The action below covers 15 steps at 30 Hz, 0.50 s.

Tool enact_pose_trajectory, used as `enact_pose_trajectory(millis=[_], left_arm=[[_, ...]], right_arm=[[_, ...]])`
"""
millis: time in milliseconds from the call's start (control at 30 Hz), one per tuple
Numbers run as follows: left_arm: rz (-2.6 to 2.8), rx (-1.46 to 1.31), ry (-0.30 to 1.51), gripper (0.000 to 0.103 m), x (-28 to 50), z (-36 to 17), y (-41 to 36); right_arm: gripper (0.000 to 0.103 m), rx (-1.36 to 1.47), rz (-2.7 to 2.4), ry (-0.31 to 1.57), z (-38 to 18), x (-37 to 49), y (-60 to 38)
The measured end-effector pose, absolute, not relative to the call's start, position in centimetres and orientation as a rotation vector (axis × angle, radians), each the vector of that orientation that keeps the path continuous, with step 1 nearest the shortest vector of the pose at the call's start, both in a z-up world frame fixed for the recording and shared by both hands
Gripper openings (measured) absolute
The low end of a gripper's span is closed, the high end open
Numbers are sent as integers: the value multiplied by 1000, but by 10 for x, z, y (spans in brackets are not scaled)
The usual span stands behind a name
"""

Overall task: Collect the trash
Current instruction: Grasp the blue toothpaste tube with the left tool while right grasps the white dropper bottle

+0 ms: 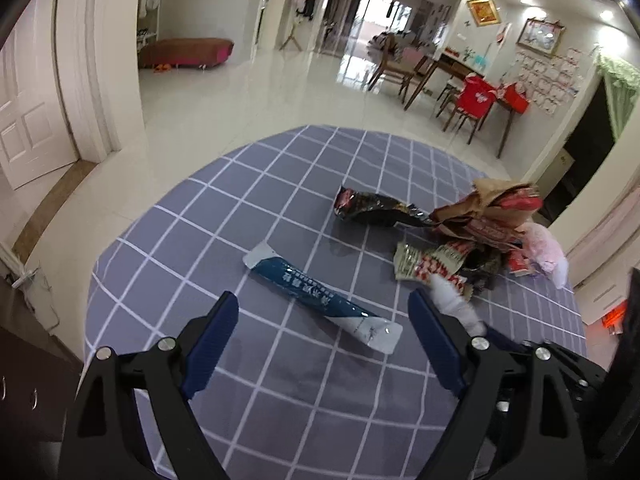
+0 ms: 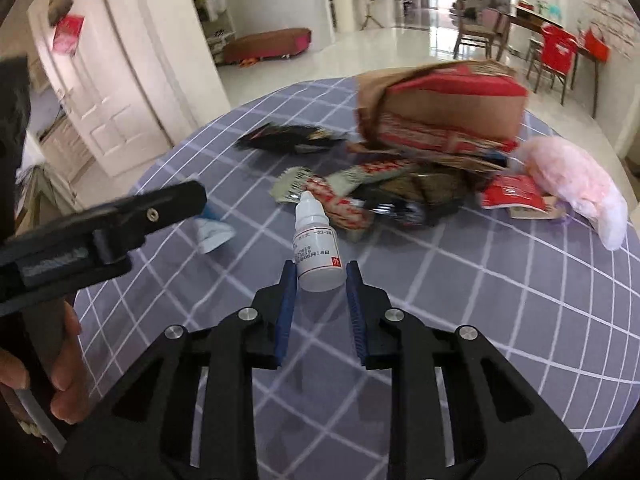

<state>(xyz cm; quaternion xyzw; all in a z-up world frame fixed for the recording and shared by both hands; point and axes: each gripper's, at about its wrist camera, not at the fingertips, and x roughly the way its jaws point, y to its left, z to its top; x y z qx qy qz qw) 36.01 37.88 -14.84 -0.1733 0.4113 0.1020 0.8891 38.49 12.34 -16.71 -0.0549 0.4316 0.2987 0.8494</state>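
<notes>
White dropper bottle (image 2: 316,246), wrapper pile (image 2: 380,196) beyond

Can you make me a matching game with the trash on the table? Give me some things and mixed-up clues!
Things:
1. white bottle
2. blue sachet
3. pink bag
4. left tool

Clues:
A. lying flat on the checked cloth
B. held between the right tool's pads
C. wide open, holding nothing
D. lying at the right end of the pile

Pairs: 1-B, 2-A, 3-D, 4-C
</notes>
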Motion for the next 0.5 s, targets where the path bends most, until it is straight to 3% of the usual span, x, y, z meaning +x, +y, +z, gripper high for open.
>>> enact_pose_trajectory(millis=[200, 267, 300, 367, 500], left_arm=[[259, -347, 880, 84, 376, -157, 374], [260, -335, 890, 76, 378, -159, 371], [259, -317, 901, 67, 379, -161, 369], [274, -261, 906, 64, 380, -163, 364], [315, -180, 904, 13, 380, -163, 358]], right_arm=[[25, -84, 625, 889, -160, 389, 107], [25, -66, 631, 884, -158, 392, 103], [25, -58, 632, 880, -157, 392, 101], [25, -48, 640, 888, -158, 396, 102], [25, -38, 653, 890, -158, 393, 97]])
